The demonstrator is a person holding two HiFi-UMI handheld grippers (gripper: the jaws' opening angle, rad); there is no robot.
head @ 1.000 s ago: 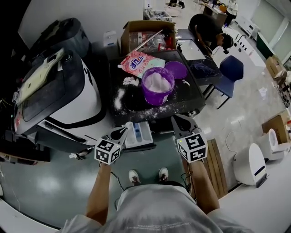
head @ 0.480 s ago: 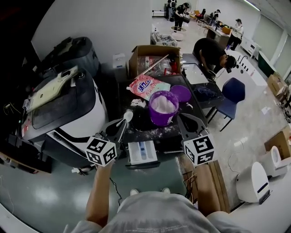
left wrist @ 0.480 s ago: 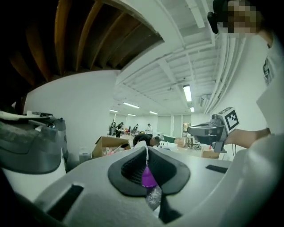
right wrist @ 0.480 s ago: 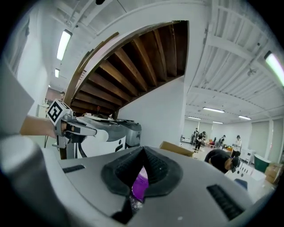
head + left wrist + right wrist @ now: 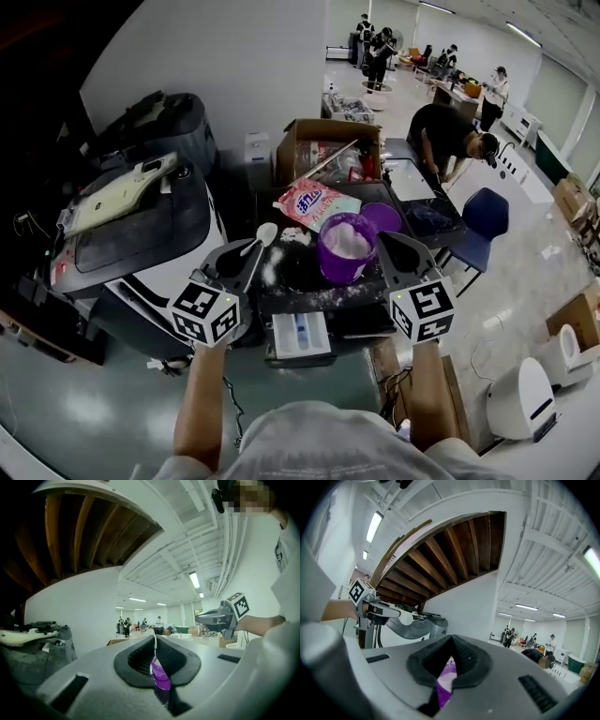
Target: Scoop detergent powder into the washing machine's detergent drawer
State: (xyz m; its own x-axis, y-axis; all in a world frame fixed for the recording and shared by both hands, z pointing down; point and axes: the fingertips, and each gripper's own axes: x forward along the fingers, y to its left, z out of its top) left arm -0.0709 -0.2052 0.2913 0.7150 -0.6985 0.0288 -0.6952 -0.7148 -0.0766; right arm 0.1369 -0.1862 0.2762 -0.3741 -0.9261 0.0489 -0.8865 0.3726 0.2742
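Observation:
My left gripper (image 5: pixel 247 257) is shut on the handle of a white scoop (image 5: pixel 264 234), whose bowl points away over the black table (image 5: pixel 292 281). In the left gripper view the handle (image 5: pixel 154 648) shows edge-on between the closed jaws. The purple tub (image 5: pixel 345 248) of white powder stands between my two grippers. My right gripper (image 5: pixel 392 242) hovers by the tub's right rim, shut with nothing in it. The detergent drawer (image 5: pixel 300 335) stands pulled out below the table's near edge. The right gripper view shows the left gripper (image 5: pixel 379 611) with the scoop (image 5: pixel 406 618).
A washing machine (image 5: pixel 141 225) stands at the left. A pink detergent bag (image 5: pixel 314 202), a purple lid (image 5: pixel 381 217) and spilled powder lie on the table. A cardboard box (image 5: pixel 328 150) sits behind it. A person (image 5: pixel 450 131) bends over nearby, by a blue chair (image 5: pixel 483 220).
Both grippers have risen from beside the drawer and moved forward to flank the purple tub. The scoop has stayed in the left gripper.

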